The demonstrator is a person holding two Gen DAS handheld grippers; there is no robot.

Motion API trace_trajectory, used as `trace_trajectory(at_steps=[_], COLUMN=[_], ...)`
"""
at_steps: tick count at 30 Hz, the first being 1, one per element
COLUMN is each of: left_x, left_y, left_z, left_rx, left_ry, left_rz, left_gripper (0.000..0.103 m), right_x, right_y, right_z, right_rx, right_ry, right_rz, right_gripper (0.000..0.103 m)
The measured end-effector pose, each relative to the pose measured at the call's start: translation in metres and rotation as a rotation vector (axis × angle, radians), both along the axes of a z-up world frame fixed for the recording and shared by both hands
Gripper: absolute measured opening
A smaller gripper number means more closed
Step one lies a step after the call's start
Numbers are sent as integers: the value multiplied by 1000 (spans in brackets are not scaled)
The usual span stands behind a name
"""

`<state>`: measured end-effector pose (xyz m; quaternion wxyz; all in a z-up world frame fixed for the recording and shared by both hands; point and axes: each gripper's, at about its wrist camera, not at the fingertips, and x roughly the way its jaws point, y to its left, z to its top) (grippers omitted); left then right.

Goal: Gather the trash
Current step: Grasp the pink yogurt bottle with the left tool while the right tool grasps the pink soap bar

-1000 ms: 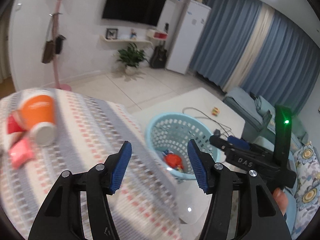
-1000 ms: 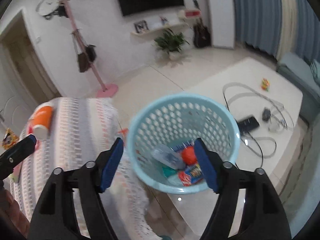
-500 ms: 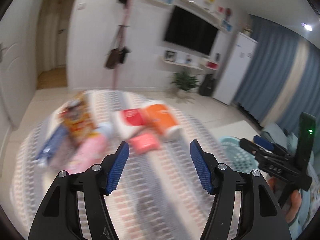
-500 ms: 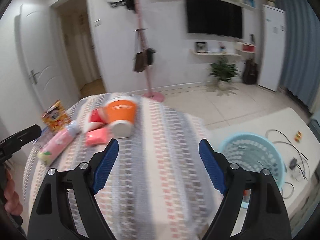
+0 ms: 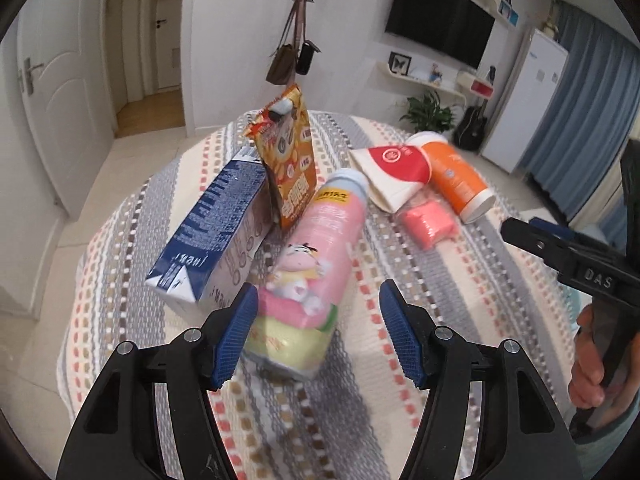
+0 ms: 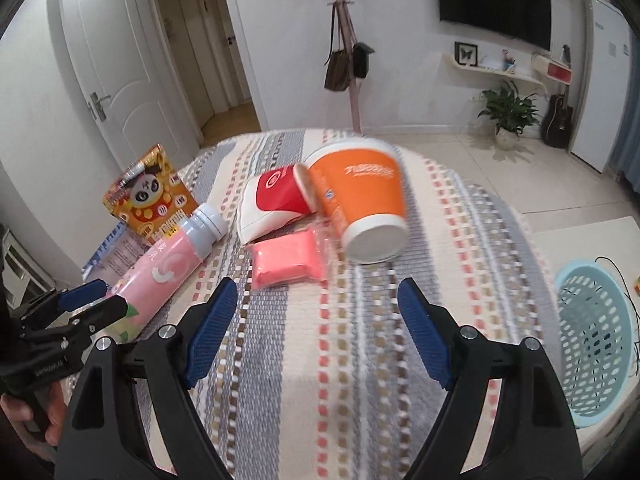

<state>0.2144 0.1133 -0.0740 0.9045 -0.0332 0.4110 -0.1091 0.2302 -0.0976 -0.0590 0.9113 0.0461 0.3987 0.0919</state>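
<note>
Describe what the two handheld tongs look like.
Both tongs, the left and the right, have matte black angular arms with silver pivot screws and ribbed blue pads. The right tongs' body reads DAS in raised letters, seen from the left wrist view.

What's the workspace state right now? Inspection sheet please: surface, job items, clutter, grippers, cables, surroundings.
Surface: table under a striped woven cloth.
Job's things: pink bottle, blue carton, snack pouch, red-and-white cup, orange cup and pink packet, all lying on the cloth; blue basket on the floor beside the table.
Clutter: nothing seen.
Grippers: left gripper open over the pink bottle's base; right gripper open, empty.
Cables: black cable behind the basket.
Surroundings: door, coat stand, TV, plant.
</note>
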Motion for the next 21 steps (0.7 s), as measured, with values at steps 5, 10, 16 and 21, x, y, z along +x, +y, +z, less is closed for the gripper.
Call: trace_trajectory(at_steps=[5,10,16,21], left_x=[10,22,32,35], left_y=[0,0,-6,-10], left_z=[-5,-16,-28,-35], left_rx=[33,13,7,-2], left_ry=[3,33,55,63], left_rz=[-23,-24,-39,-34], left_gripper=[61,61,61,57], right_x=[22,40,57,67], right_y=[20,32,36,37], right_z=[-12,-23,-37,-49], right_rx=[-6,-34,-70,-68], right_ry=[26,33,44,55], right_rz=[33,61,67,71], right_gripper=[75,75,75,75])
